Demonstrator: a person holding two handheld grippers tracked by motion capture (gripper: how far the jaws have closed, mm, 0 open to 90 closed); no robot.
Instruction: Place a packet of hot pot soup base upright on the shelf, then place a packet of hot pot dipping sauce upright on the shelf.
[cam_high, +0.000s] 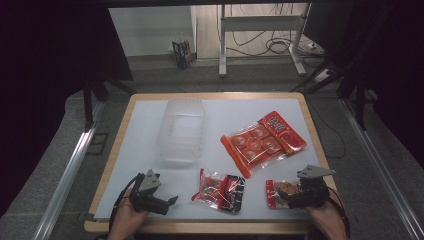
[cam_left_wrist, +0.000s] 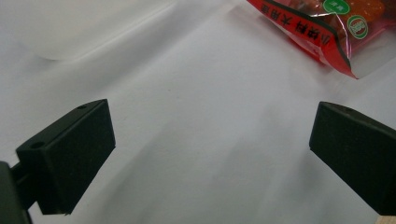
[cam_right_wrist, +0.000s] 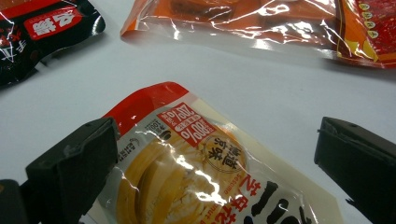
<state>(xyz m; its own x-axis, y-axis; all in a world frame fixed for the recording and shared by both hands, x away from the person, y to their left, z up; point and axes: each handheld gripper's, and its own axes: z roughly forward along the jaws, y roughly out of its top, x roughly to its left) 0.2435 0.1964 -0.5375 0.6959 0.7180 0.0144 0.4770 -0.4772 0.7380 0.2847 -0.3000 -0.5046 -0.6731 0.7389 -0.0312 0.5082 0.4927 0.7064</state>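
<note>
Red-topped snack pack (cam_right_wrist: 196, 168) lies flat between the right gripper (cam_right_wrist: 215, 158) jaws in the right gripper view; jaws spread wide, pads clear of it on both sides, nothing pinched. High view: same pack (cam_high: 279, 192) at lower right of the frame, right gripper (cam_high: 300, 194) low over it, pointing left across the table, grey plate on top, right hand (cam_high: 327, 220) coming in from the bottom edge behind it.

Left gripper (cam_high: 172, 201) at lower left of the high view, near the table's front edge, aimed right, tilted slightly down. Left hand (cam_high: 127, 217) wraps it from below, forearm entering at the bottom edge. Left gripper view: jaws spread, only bare white table (cam_left_wrist: 201, 140) between them; corner of a red bag (cam_left_wrist: 322, 28) at upper right of that frame, well apart from the pads.

Black-and-red pack (cam_high: 220, 190) sits between the two grippers, lower centre. Big orange bag (cam_high: 262, 142) right of centre. Clear tub (cam_high: 181, 127) upper centre-left, upright.
</note>
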